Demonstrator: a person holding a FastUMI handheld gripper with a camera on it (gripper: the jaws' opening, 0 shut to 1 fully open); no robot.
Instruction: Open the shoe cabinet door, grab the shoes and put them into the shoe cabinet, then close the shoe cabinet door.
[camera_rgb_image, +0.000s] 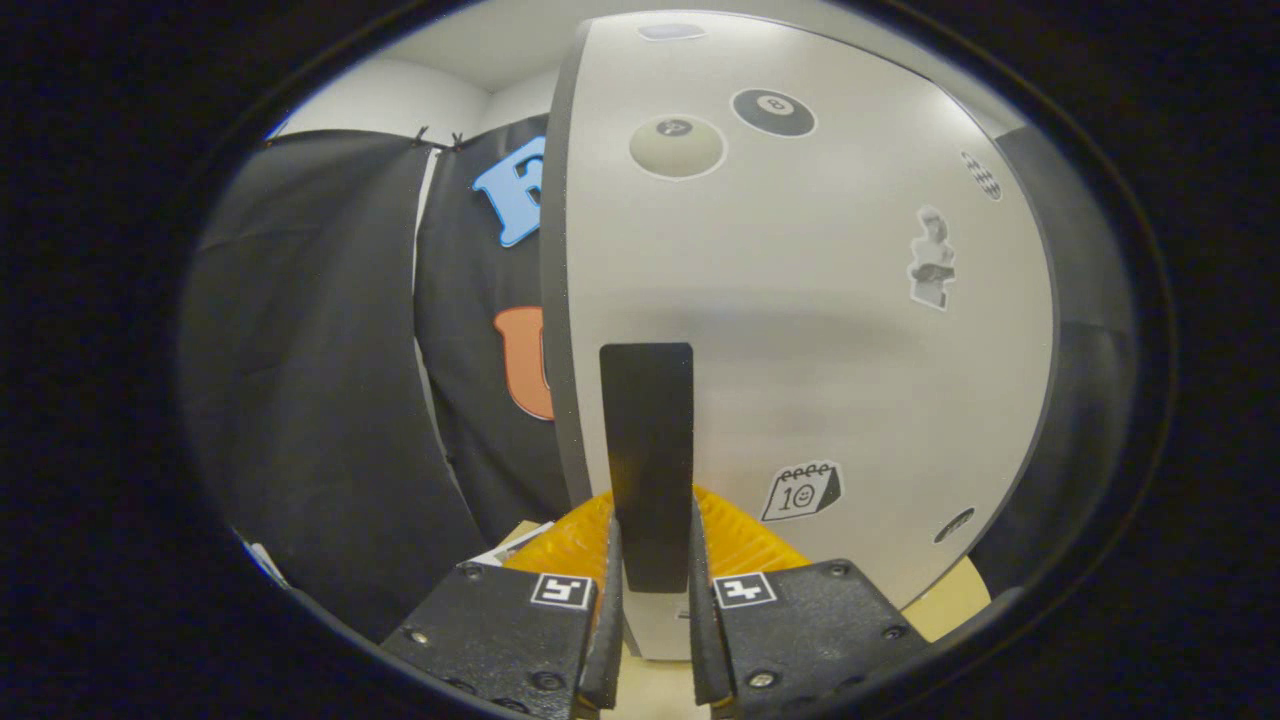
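Gripper view: a pale grey, smooth, matt shoe cabinet door is seen close up, its face decorated with flat stickers, among them two billiard-ball stickers near the top and a small calendar sticker low down. A long, flat, black rectangular handle is mounted upright on the door, close to the door's left edge. The gripper is held straight on to this handle, and its two fingers are closed against the handle's lower sides, one on each flank, so the tongs are judged to be gripping the handle. This hold is taken as the grasp needed to swing the door, since the handle is the only raised part on an otherwise plain panel. Whether the door is fully shut or slightly ajar cannot be told. An orange, ribbed, glossy object, probably plastic, is seen just below the handle, behind the fingers; what it is cannot be settled. A light wooden surface lies below the door. No shoes are identified with any certainty. The door-opening step is judged to be in hand.
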